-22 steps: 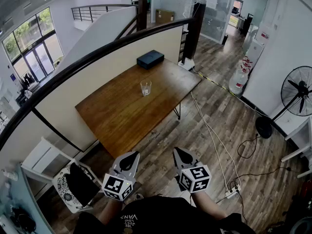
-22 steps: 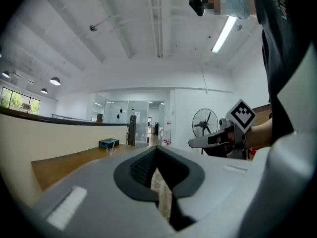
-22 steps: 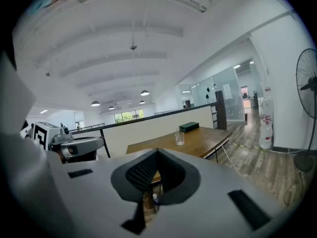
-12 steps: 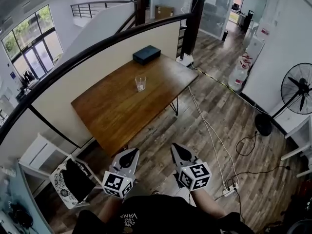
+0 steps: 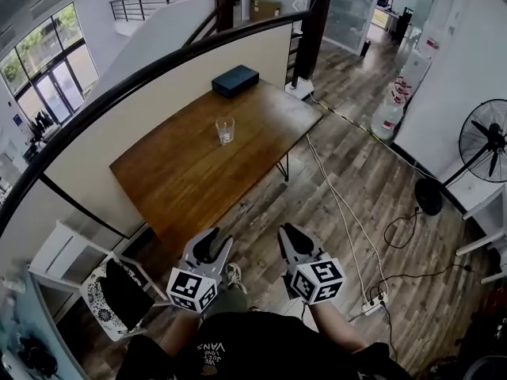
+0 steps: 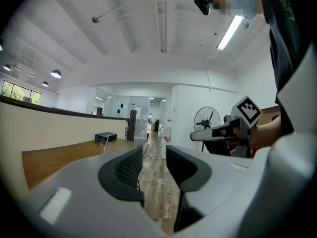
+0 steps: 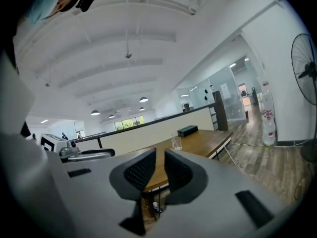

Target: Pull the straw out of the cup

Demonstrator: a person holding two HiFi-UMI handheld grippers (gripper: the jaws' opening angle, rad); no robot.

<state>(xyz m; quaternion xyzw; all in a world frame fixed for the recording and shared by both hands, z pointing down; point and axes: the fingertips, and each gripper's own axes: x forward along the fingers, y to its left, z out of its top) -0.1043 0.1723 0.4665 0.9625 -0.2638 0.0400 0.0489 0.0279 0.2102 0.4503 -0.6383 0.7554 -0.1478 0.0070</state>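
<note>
A clear cup (image 5: 225,131) with a thin straw in it stands near the far end of the wooden table (image 5: 190,180), well ahead of both grippers. It shows small in the left gripper view as the cup (image 6: 104,145) and in the right gripper view as the cup (image 7: 176,143). My left gripper (image 5: 216,242) is held low near my body, open and empty (image 6: 154,155). Beside it, my right gripper (image 5: 287,231) is shut with nothing in it (image 7: 159,155). Both point roughly level toward the table.
A black box (image 5: 234,80) lies at the table's far end by the railed partition wall (image 5: 158,85). A chair with a patterned cushion (image 5: 119,295) stands at lower left. Cables and a power strip (image 5: 372,311) cross the wood floor on the right, near a standing fan (image 5: 487,141).
The left gripper's jaws have spread apart. The table and cup have slid slightly left in the head view, and a shoe now shows under the left gripper.
</note>
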